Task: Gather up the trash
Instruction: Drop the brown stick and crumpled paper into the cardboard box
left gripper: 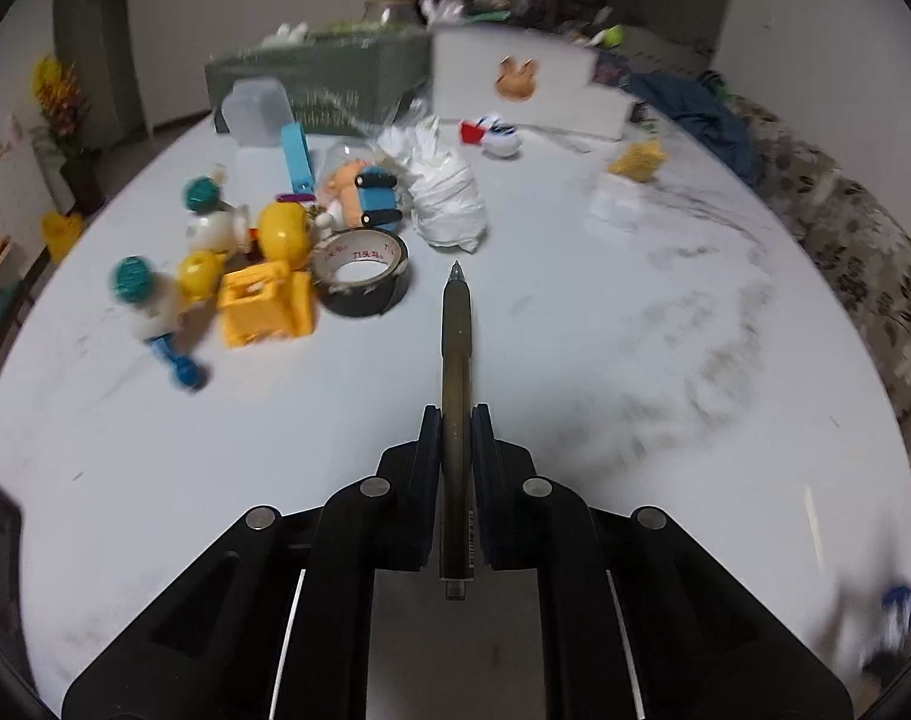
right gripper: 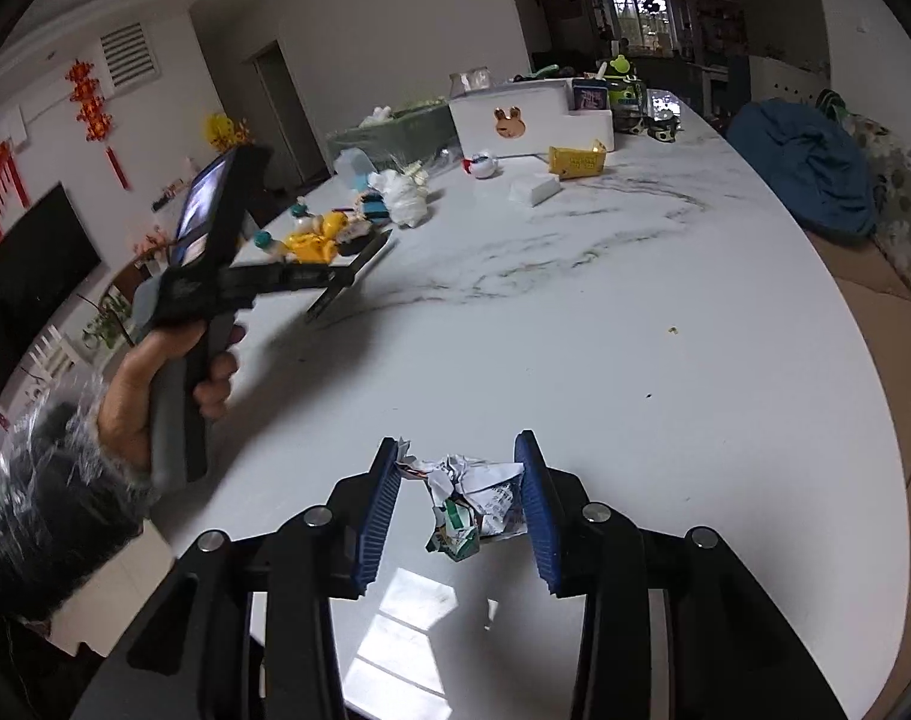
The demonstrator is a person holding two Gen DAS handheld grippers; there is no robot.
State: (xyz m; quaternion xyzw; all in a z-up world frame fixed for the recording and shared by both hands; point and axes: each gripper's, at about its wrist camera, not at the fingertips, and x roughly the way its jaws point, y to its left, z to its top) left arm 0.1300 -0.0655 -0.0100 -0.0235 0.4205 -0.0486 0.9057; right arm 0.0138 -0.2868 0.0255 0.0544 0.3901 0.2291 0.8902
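Note:
My left gripper (left gripper: 455, 420) is shut on a dark olive pen (left gripper: 456, 348) that points forward over the white marble table (left gripper: 575, 330). The same gripper and pen (right gripper: 350, 279) show in the right wrist view, held up in a hand at the left. My right gripper (right gripper: 460, 450) is open with its blue pads either side of a crumpled paper wad (right gripper: 476, 504) with green print, lying near the table's front edge. A white crumpled tissue bundle (left gripper: 446, 198) lies further back by the toys.
A pile of toys (left gripper: 245, 252) and a tape roll (left gripper: 359, 273) lie at the left. A green box (left gripper: 323, 84) and white box (left gripper: 515, 84) stand at the back. A yellow packet (right gripper: 578, 161) and a white tissue pack (right gripper: 533, 189) lie mid-table. A blue cloth (right gripper: 803, 162) covers the sofa at the right.

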